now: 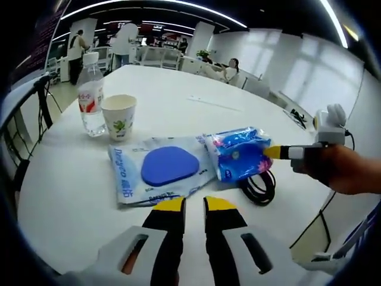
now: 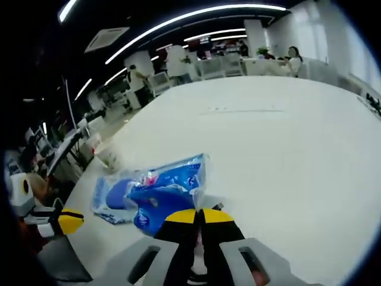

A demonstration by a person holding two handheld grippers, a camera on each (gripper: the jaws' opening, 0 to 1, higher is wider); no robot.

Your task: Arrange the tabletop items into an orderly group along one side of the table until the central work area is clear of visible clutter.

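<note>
Right gripper [image 2: 199, 215] clamps blue tissue pack [image 2: 169, 187]; left gripper [image 1: 194, 205] narrow, holding nothing, above table [image 1: 178, 95]

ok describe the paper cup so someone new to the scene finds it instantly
On the big white table, look to the far left in the left gripper view, where a clear water bottle stands upright. The paper cup stands right beside it, just behind the flat packet with the blue oval. It is the only open-topped item: short, cream-white, with a small green print on its side.
</note>
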